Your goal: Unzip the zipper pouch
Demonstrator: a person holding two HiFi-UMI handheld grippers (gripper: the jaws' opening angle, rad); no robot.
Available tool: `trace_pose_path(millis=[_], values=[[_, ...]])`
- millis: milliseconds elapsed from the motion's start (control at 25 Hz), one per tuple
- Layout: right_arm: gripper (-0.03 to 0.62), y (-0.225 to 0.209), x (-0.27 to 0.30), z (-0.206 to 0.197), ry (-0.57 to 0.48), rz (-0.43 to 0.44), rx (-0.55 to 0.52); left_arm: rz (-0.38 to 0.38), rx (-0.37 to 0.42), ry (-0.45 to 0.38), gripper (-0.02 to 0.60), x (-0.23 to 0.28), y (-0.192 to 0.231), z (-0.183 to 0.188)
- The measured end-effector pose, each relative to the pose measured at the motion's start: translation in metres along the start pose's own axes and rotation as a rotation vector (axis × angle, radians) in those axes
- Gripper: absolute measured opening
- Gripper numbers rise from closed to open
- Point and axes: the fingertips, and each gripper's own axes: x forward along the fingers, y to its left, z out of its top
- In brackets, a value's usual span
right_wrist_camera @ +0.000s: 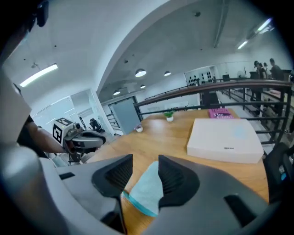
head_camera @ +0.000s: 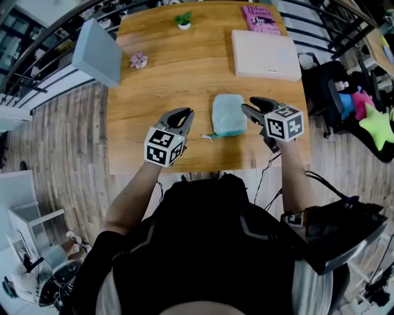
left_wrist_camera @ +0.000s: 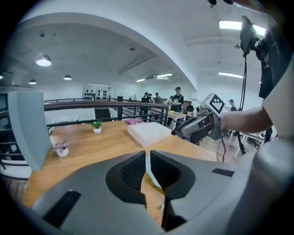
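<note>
A pale blue zipper pouch (head_camera: 229, 115) lies flat on the wooden table (head_camera: 172, 86), with its teal zipper edge along its near side. A small pull tab sticks out at that side's left end. My left gripper (head_camera: 183, 115) hovers above the table just left of the pouch, shut with nothing between its jaws. My right gripper (head_camera: 249, 106) hangs just right of the pouch and is open and empty. In the right gripper view the pouch (right_wrist_camera: 144, 190) shows through the gap of the right gripper (right_wrist_camera: 145, 161), lying on the table below. In the left gripper view my left gripper (left_wrist_camera: 147, 158) leaves only a narrow slit.
A white flat box (head_camera: 266, 54) lies beyond the pouch, a pink book (head_camera: 263, 18) behind it. A small potted plant (head_camera: 183, 21) and a tiny pink flower pot (head_camera: 138, 60) stand further back. A grey panel (head_camera: 98, 52) stands at the table's left edge.
</note>
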Motion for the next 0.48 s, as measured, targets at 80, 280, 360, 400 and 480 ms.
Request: trace_pose_path(millis=[80,280,360,400,480], values=[[0.184,0.018,-0.012,0.026,-0.059,0.005,-0.029,0.003,0.016,-0.070,0.035,-0.016,0.003,0.026],[0.170,0.059,-0.047,0.085,-0.203,-0.011,-0.091,0.011,0.106,-0.232,0.035,-0.059,0.003,0.093],[0.165,0.073,-0.062,0.106,-0.262,-0.028,-0.107,0.030,0.115,-0.280,0.035,-0.075,0.005,0.115],[0.161,0.080,-0.069,0.115,-0.285,-0.035,-0.118,0.037,0.111,-0.303,0.035,-0.083,0.005,0.126],[0.158,0.093,-0.081,0.130,-0.322,-0.048,-0.144,0.043,0.107,-0.347,0.035,-0.097,0.006,0.146]])
